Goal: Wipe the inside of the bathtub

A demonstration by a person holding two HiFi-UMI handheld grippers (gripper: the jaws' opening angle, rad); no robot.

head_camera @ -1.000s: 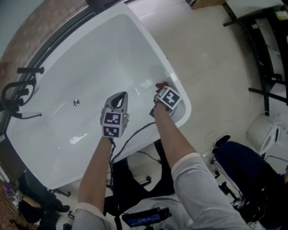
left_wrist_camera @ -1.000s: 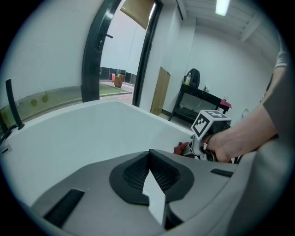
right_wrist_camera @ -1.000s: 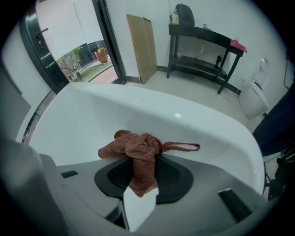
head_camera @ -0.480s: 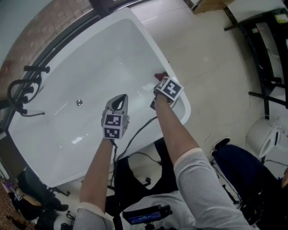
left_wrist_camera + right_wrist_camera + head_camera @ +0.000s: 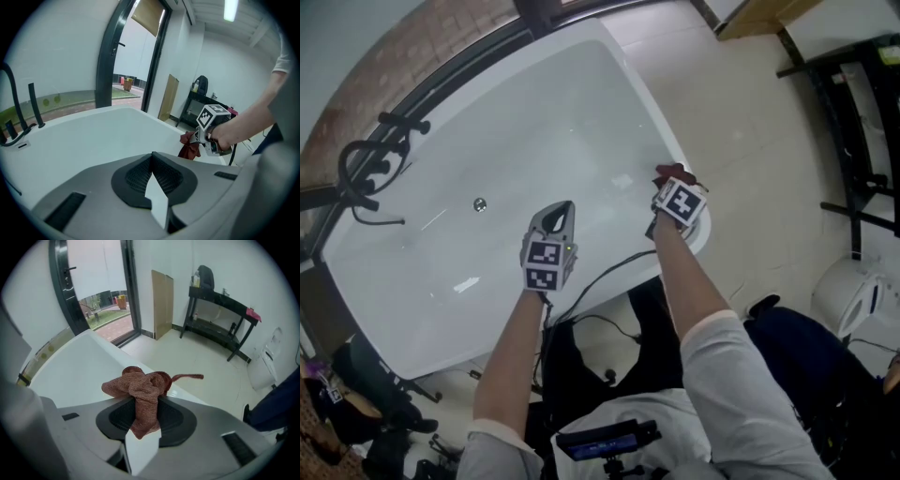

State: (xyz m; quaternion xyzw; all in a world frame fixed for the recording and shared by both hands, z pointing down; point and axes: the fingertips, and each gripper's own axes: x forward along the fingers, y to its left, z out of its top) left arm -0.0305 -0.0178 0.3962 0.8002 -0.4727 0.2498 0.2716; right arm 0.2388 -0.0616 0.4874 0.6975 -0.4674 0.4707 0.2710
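Hand-held gripper [image 5: 668, 185], cloth [image 5: 672, 172] at bathtub rim [image 5: 645, 105]

A pale tiled floor [image 5: 750, 131] gleams beneath white walls [image 5: 220, 61], lit by a ceiling strip light [image 5: 229, 9]. A dark-framed glass door [image 5: 98, 301] looks onto a paved yard outside. A brown board [image 5: 161, 301] leans against the wall near a black metal table [image 5: 220, 305].
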